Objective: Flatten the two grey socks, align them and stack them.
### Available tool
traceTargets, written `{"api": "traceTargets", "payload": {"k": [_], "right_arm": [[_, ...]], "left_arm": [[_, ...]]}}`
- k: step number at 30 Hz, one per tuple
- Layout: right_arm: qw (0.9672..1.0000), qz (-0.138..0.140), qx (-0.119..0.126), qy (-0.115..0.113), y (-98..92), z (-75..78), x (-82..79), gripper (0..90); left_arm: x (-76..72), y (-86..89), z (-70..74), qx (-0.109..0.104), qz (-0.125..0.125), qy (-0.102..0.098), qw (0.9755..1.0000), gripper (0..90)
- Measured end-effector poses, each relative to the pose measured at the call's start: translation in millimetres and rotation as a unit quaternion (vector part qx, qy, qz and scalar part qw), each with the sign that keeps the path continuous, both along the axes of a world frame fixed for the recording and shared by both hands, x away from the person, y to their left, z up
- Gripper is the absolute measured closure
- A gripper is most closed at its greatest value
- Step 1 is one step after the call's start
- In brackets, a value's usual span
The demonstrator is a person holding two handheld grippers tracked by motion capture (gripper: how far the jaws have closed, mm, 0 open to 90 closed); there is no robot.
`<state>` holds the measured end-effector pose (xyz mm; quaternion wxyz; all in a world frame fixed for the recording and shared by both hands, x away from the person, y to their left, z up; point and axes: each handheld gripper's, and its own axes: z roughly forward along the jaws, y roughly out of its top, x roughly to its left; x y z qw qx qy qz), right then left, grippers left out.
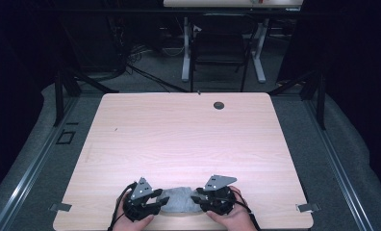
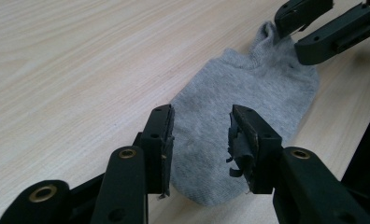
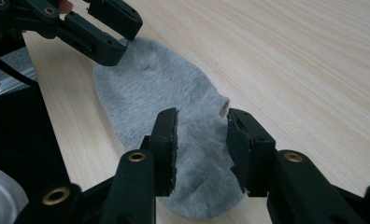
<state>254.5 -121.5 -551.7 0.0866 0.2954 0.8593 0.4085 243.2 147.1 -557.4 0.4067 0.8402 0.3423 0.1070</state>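
Observation:
A grey ankle sock (image 1: 180, 200) lies flat on the wooden table (image 1: 179, 139) at its near edge, between the two hands. In the left gripper view the sock (image 2: 248, 98) stretches away from my left gripper (image 2: 201, 140), which is open with its jaws over the sock's near end. My right gripper (image 3: 201, 140) is open too, its jaws astride the sock's (image 3: 150, 93) cuff end. Each gripper faces the other across the sock; the left gripper (image 1: 160, 197) and the right gripper (image 1: 196, 196) sit at its two ends. Nothing is pinched.
A small dark round hole (image 1: 219, 105) sits near the table's far edge. Beyond the table stand a black chair (image 1: 222, 48) and a white desk frame (image 1: 260, 53) on grey floor. Metal brackets (image 1: 308, 208) stick out at the near corners.

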Motion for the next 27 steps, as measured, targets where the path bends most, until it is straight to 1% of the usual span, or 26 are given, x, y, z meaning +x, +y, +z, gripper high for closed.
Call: {"api": "traceTargets", "payload": {"k": [1,2,3,6,8,10,11,12,13,14,15,19,20,21,22,27], "right_arm": [[1.0000,-0.001,0.001,0.002,1.3,-1.6,0.3,61.5],[1.0000,0.002,-0.004,0.003,1.6,-2.6,0.9,61.1],[1.0000,0.002,-0.006,0.003,2.1,-3.7,1.2,60.7],[0.9999,0.002,-0.012,0.003,2.9,-6.3,1.2,59.8],[0.9998,0.004,-0.017,0.004,2.8,-7.9,1.6,59.5],[0.9998,0.003,-0.017,0.005,3.1,-9.1,1.6,59.4],[0.9997,0.004,-0.023,0.007,3.1,-10.8,1.7,59.4],[0.9996,0.005,-0.027,0.008,3.3,-12.3,2.0,59.6],[0.9996,0.005,-0.027,0.008,3.3,-12.3,2.0,59.6],[0.9991,0.004,-0.041,0.009,4.1,-15.0,1.9,60.6],[0.9988,0.003,-0.047,0.007,4.1,-16.1,1.6,61.0],[0.9987,0.004,-0.049,0.013,3.0,-16.8,1.1,61.7],[0.9981,0.005,-0.059,0.014,1.5,-16.7,0.9,62.3],[0.9981,0.005,-0.059,0.014,1.5,-16.7,0.9,62.3],[0.9987,0.000,-0.048,0.019,1.1,-18.7,-0.2,62.9],[0.9988,-0.002,-0.043,0.023,-1.5,-20.2,-1.0,64.7]], "left_arm": [[-0.3,-1.2,-1.2,-0.003,0.001,0.003,1.0000,59.2],[0.5,-0.9,-1.9,0.001,-0.006,0.002,1.0000,59.2],[0.5,-1.7,-3.5,-0.001,-0.006,0.005,1.0000,59.2],[0.8,-2.3,-5.5,0.005,-0.007,0.006,0.9999,59.2],[0.8,-3.4,-7.5,0.008,-0.013,0.008,0.9999,59.2],[0.6,-3.9,-8.0,0.010,-0.014,0.009,0.9998,59.2],[0.0,-4.9,-8.8,0.009,-0.014,0.013,0.9998,59.2],[-0.6,-6.0,-10.4,0.015,-0.018,0.014,0.9996,59.2],[-0.6,-6.0,-10.4,0.015,-0.018,0.014,0.9996,59.2],[-1.3,-7.3,-12.4,0.018,-0.019,0.014,0.9996,59.2],[-1.7,-7.9,-13.2,0.018,-0.018,0.015,0.9996,59.2],[-1.8,-7.3,-14.4,0.019,-0.018,0.016,0.9995,59.5],[-2.1,-6.5,-15.5,0.020,-0.016,0.016,0.9995,59.5],[-2.1,-6.5,-15.5,0.020,-0.016,0.016,0.9995,59.5],[-2.3,-5.7,-16.7,0.018,-0.014,0.022,0.9995,59.5],[-2.5,-4.4,-17.1,0.020,-0.014,0.023,0.9994,59.5]]}}
